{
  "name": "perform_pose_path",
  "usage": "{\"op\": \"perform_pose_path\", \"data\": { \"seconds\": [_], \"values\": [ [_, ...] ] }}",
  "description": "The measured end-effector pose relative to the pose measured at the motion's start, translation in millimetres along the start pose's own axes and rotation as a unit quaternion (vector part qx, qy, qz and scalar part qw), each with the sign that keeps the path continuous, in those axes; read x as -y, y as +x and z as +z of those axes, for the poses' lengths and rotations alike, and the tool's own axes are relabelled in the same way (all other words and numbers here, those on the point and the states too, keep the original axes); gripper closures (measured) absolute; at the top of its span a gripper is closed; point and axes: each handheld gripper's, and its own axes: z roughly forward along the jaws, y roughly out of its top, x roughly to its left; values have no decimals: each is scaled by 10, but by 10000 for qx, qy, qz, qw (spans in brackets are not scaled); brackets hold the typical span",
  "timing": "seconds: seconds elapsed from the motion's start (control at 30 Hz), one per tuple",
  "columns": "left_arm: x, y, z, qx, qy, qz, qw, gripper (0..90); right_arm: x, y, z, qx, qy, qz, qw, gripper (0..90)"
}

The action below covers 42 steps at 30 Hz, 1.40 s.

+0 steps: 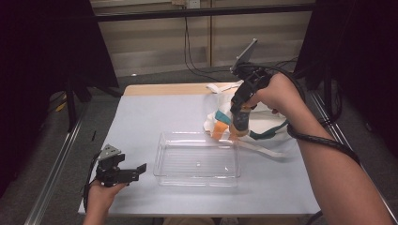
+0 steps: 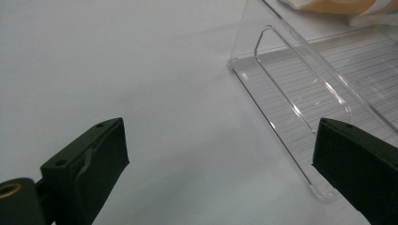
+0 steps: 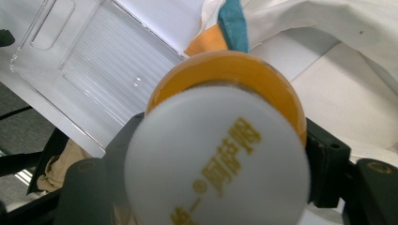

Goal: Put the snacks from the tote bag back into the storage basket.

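Observation:
My right gripper (image 1: 240, 123) hangs over the far right corner of a clear plastic tray (image 1: 162, 150), shut on an orange bottle (image 1: 241, 125). Seen from the right gripper view, the bottle (image 3: 263, 79) has a white cap (image 3: 216, 154) with gold lettering and sits between the black jaws. Behind it lies a white cloth bag (image 1: 263, 123) with teal and orange trim. My left gripper (image 1: 141, 169) rests low at the table's front left, open, pointing at the tray's left wall. In the left gripper view the tray (image 2: 291, 79) lies ahead and to the right of the open gripper (image 2: 220, 154).
The tray stands empty in the middle of a pale tabletop (image 1: 141, 117). A long white strap (image 1: 265, 149) of the bag runs along the table to the right of the tray. Dark curtains and metal rails flank the table; cables hang at the back.

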Motion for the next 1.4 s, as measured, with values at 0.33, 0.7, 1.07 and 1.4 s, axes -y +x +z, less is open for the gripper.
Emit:
{"op": "perform_pose_path", "data": {
  "seconds": [0.33, 0.7, 1.07, 1.4],
  "values": [
    [-2, -5, 5, -51, 15, 47, 10000, 35, -17, 63, 70, 48, 42, -14, 10000, 302],
    [-2, -9, 8, -45, 34, 55, 10000, 35, -39, 163, 160, 11, 82, -88, 9999, 301],
    [-2, -11, 19, -21, 80, 104, 9999, 35, -43, 223, 243, -10, 97, -188, 9998, 301],
    [-9, -21, 23, -18, 53, 112, 9999, 34, -12, 242, 294, -34, 73, -149, 9999, 301]
  ]
}}
